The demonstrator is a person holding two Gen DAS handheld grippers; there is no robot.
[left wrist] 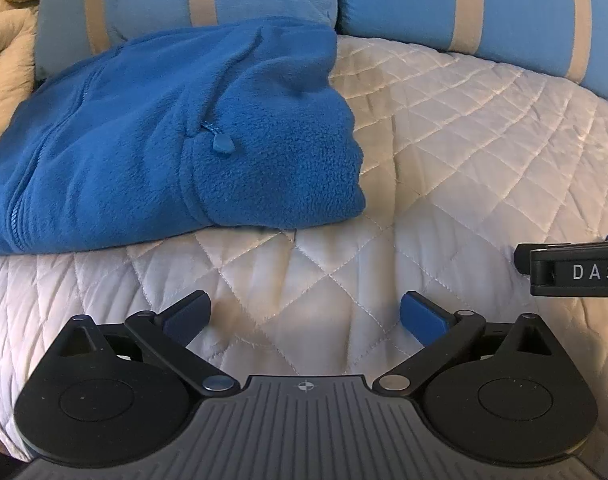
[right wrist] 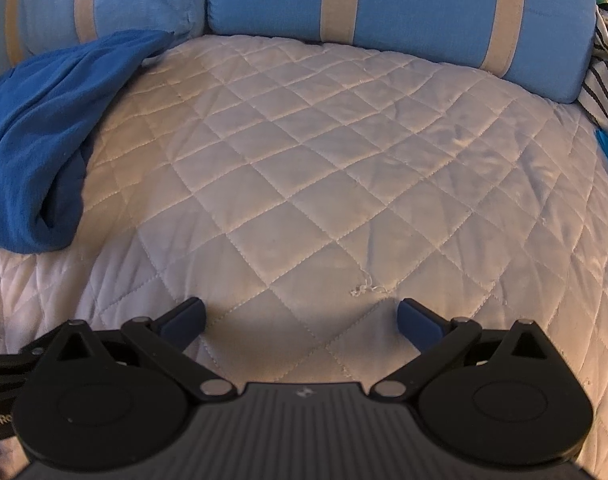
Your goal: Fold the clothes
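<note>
A: Left wrist view?
B: The left tool [left wrist: 306, 312] hangs released over the white quilted bed [left wrist: 444, 152], gripping nothing. The folded blue fleece jacket [left wrist: 164, 148] lies ahead-left against a striped pillow [left wrist: 152, 4]; its left part is cut off. A black piece of the right tool [left wrist: 572, 274] pokes in, mostly hidden.

A: Right wrist view?
B: The right tool [right wrist: 302, 316] is released too, empty above the quilt [right wrist: 324, 160]. Only the jacket's [right wrist: 44, 128] edge shows at left. Striped cloth [right wrist: 600, 80] at far right is hard to make out.

Left gripper [left wrist: 306, 314]: black linkage arms, silver pivot pins, dark blue finger pads [left wrist: 422, 316], ribbed grey base with crosshair mark. Right gripper [right wrist: 302, 318]: same build; its side shows white letters "DAS".
</note>
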